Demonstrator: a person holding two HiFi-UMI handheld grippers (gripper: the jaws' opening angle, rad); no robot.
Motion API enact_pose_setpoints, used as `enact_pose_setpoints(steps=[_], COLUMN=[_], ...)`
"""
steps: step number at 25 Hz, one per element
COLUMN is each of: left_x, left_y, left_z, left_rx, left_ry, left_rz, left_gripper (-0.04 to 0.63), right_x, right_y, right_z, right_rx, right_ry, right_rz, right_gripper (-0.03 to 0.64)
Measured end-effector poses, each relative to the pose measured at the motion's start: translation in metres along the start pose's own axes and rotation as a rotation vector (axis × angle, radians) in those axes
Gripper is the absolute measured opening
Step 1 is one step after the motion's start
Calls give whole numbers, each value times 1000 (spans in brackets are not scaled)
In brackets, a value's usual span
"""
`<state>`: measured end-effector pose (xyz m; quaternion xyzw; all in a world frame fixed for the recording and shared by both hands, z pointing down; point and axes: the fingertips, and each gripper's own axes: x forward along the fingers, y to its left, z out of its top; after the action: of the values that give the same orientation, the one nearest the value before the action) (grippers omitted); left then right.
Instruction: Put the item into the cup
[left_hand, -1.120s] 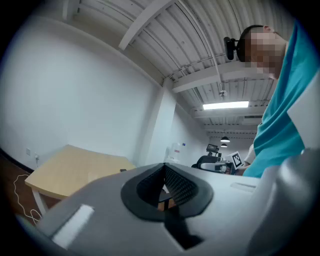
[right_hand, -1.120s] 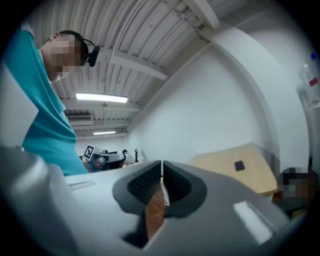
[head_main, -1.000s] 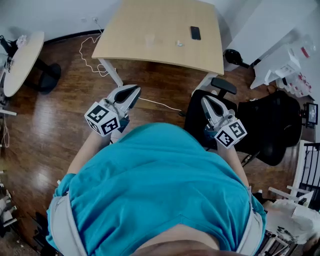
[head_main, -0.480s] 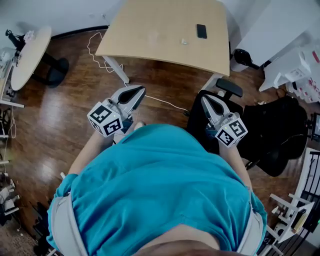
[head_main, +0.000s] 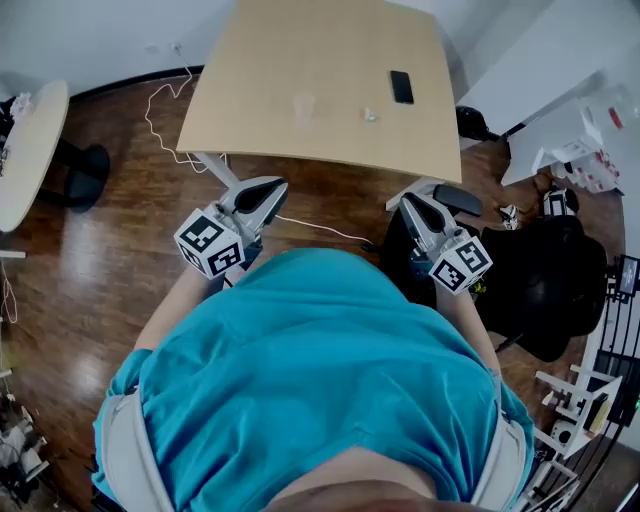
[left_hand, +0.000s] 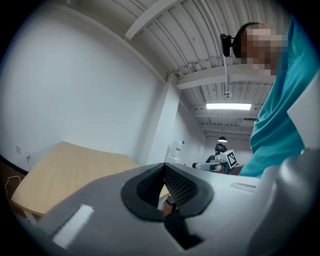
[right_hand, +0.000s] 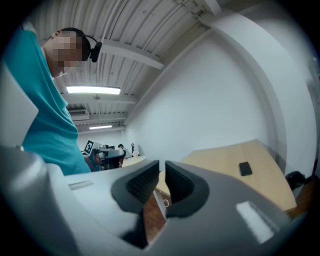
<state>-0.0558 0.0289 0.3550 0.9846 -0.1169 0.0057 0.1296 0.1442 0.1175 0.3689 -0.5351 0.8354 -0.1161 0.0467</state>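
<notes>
A clear cup (head_main: 303, 107) stands on the light wooden table (head_main: 270, 60) ahead of me. A small pale item (head_main: 370, 116) lies on the table to the cup's right. I hold both grippers in front of my chest, well short of the table and above the floor. My left gripper (head_main: 272, 188) is shut with nothing in it; its pads meet in the left gripper view (left_hand: 163, 167). The jaws of my right gripper (head_main: 408, 203) are opening, and a narrow gap shows between the pads (right_hand: 162, 165) with nothing between them.
A black phone (head_main: 401, 87) lies on the table's right part. A black office chair (head_main: 540, 270) stands close to my right side. A round table (head_main: 25, 150) is at the left, a white cable (head_main: 165, 110) trails over the wooden floor, and white shelving (head_main: 575, 140) is at the right.
The head view has shifted and the table now looks a little larger and nearer. Both grippers stay in front of my chest, about where they were.
</notes>
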Motion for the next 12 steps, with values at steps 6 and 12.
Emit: enact_pose_setpoints(steps=[6, 12], left_x=[17, 57], left_y=[74, 110], left_z=[18, 16], left_rx=[31, 5], left_ry=[42, 63], left_rz=[-85, -74], left_gripper=[5, 5], right_x=[70, 102], right_y=[-28, -79], right_z=[14, 0], right_rx=[-28, -46], right_ry=[53, 135], right_rz=[-67, -68], right_gripper=[49, 75])
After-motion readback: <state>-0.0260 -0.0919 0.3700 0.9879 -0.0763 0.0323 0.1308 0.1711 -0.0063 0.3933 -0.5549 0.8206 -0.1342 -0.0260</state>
